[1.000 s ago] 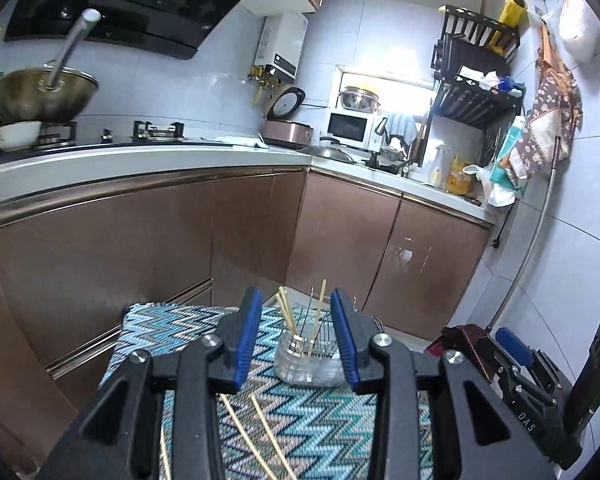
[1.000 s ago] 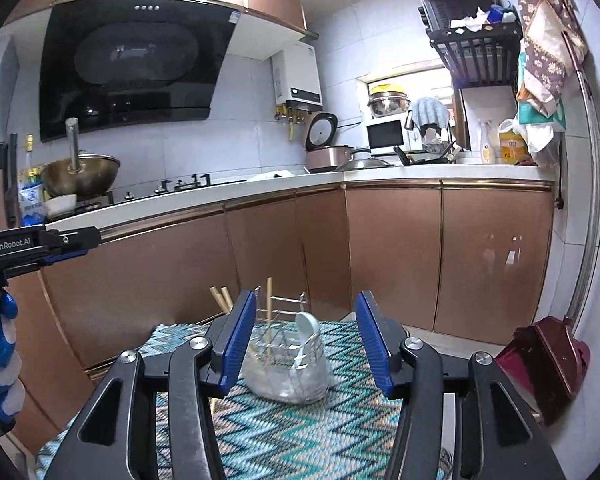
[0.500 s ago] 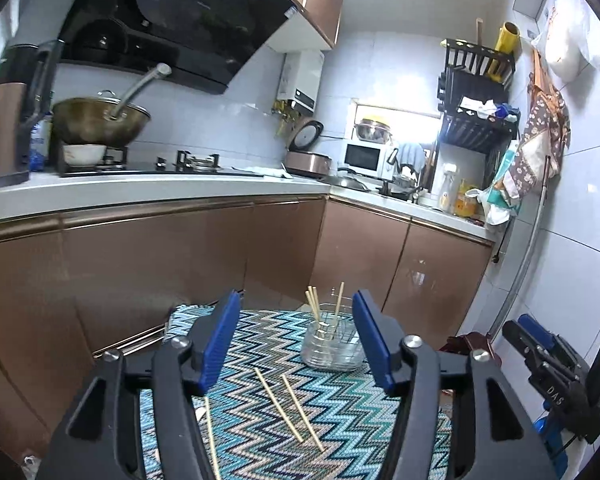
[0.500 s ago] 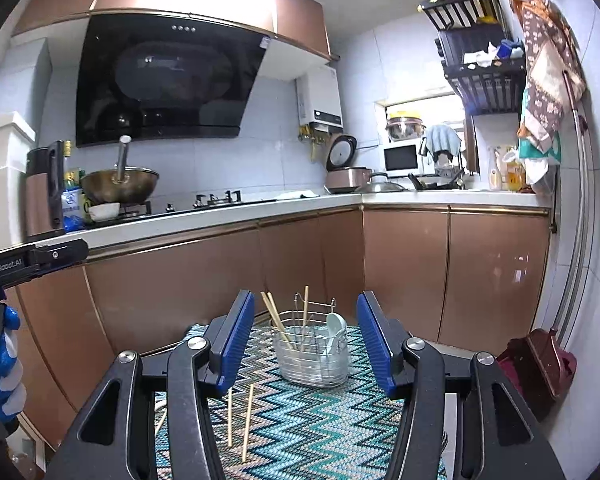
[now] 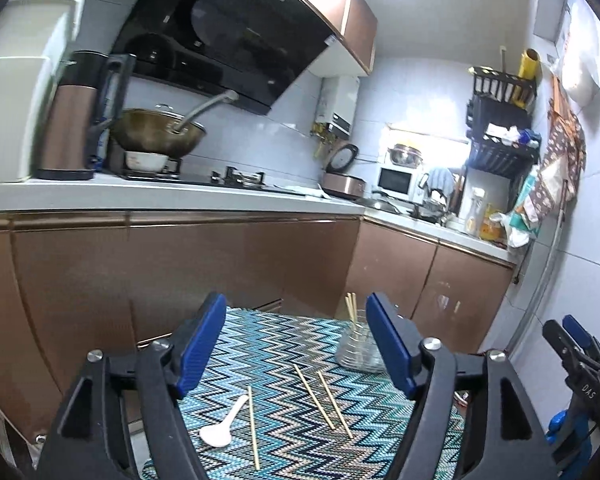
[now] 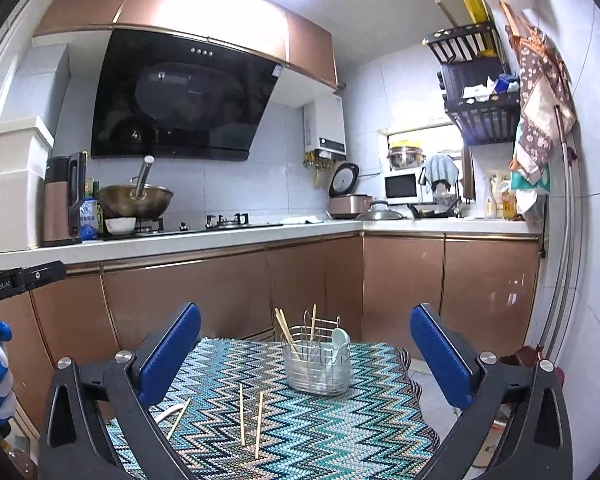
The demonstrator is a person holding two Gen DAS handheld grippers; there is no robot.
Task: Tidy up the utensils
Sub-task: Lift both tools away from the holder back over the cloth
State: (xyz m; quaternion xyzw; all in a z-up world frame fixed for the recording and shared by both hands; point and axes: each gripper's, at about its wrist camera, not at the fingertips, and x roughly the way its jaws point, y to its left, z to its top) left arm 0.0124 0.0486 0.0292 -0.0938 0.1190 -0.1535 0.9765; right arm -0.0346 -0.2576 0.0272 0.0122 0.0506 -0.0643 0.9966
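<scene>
Both grippers point nearly level over the zigzag-cloth desk [image 6: 340,432]. We see the left gripper [image 5: 296,344] and right gripper [image 6: 306,350] with jaws apart, just widened, nothing between them. The utensil caddy [image 6: 318,368] stands centre frame; three chopsticks [image 5: 324,400] and a white spoon [image 5: 220,428] lie loose, lower centre.

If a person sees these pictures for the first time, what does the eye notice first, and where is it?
First the zigzag cloth in the foreground, with three loose chopsticks and a white spoon lying on it. At its far side stands a wire utensil holder with chopsticks and a spoon upright inside. The blue-padded left gripper and right gripper frame it, both open and empty.
</scene>
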